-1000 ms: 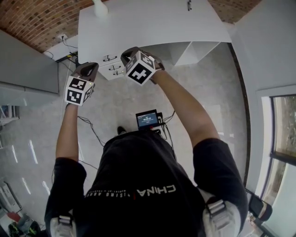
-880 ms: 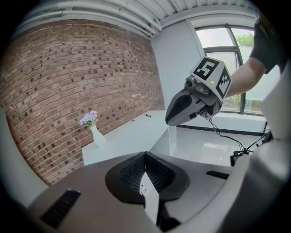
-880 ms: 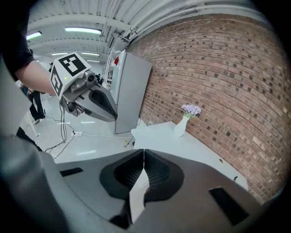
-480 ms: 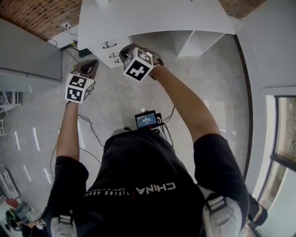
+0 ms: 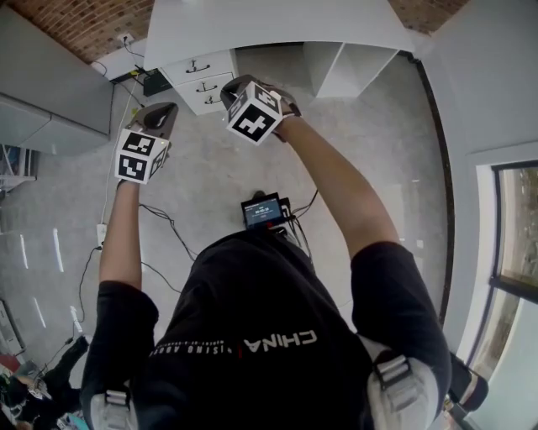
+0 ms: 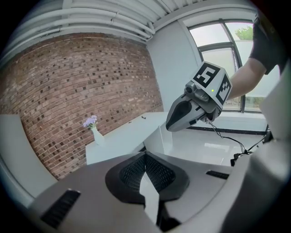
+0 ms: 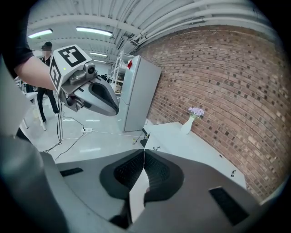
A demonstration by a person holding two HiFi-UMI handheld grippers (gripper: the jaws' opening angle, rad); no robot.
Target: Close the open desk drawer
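The white desk (image 5: 277, 29) stands at the top of the head view, with a stack of white drawer fronts (image 5: 200, 81) with dark handles under its left end. From here I cannot tell which drawer stands out. My left gripper (image 5: 163, 110) hangs over the floor, left of and below the drawers, and is shut and empty. My right gripper (image 5: 230, 94) is just right of the drawer fronts, also shut on nothing. In the left gripper view the jaws (image 6: 145, 159) are pressed together, with the right gripper (image 6: 175, 124) ahead. In the right gripper view the jaws (image 7: 143, 160) meet too.
A grey cabinet (image 5: 50, 109) stands to the left, against the brick wall (image 5: 76, 21). Cables (image 5: 160, 222) trail over the floor. An open white shelf (image 5: 349, 71) sits under the desk's right end. A vase of flowers (image 7: 188, 122) stands on the desk. A small screen (image 5: 262, 212) hangs at the person's waist.
The desk and drawers have slid toward the top of the head view, so the drawer fronts now lie farther from both grippers. Both grippers stay shut and close to where they were.
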